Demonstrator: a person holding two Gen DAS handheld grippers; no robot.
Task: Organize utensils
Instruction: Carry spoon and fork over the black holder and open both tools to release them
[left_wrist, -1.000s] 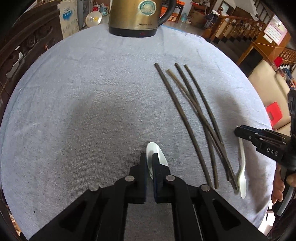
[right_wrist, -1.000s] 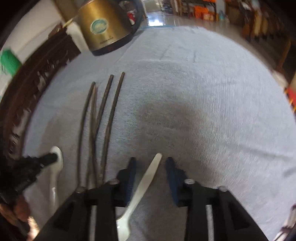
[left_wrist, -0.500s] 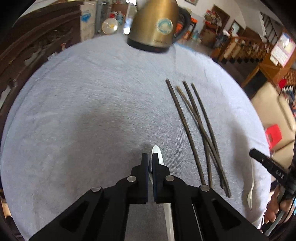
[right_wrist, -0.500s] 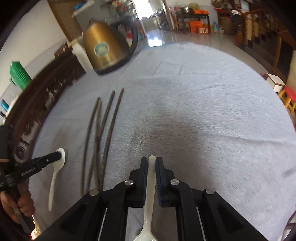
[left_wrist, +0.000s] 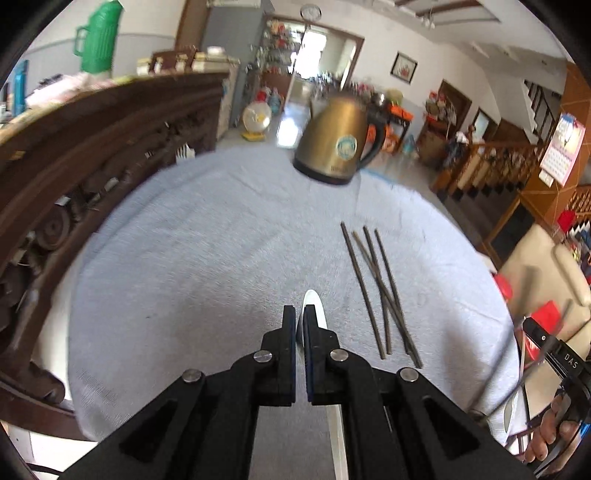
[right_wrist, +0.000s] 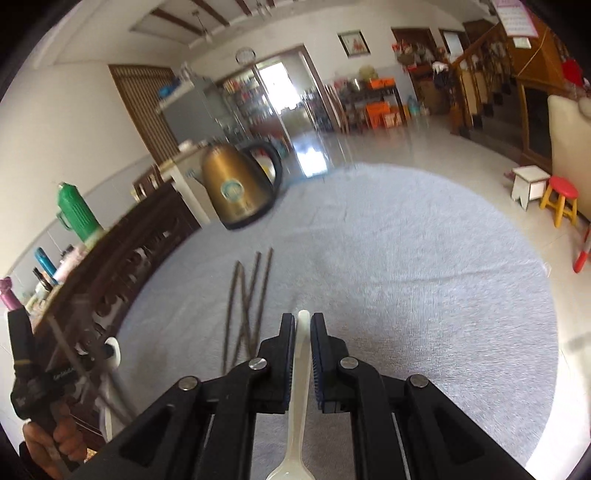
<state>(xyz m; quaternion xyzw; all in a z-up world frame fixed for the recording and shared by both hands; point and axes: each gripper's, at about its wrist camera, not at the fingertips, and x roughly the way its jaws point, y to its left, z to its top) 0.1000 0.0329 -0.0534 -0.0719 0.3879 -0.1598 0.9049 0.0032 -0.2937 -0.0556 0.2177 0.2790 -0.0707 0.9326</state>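
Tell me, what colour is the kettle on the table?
The kettle is gold with a black handle and base; the right wrist view shows it best.

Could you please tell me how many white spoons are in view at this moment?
2. One white spoon is clamped in the left hand-held gripper; the other white spoon is clamped by its handle in the right hand-held gripper. None lies on the table.

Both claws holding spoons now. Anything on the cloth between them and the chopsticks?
Nothing visible. Left claw grips one white spoon, right claw the other spoon; only bare cloth lies before the chopsticks. The kettle stands far behind.
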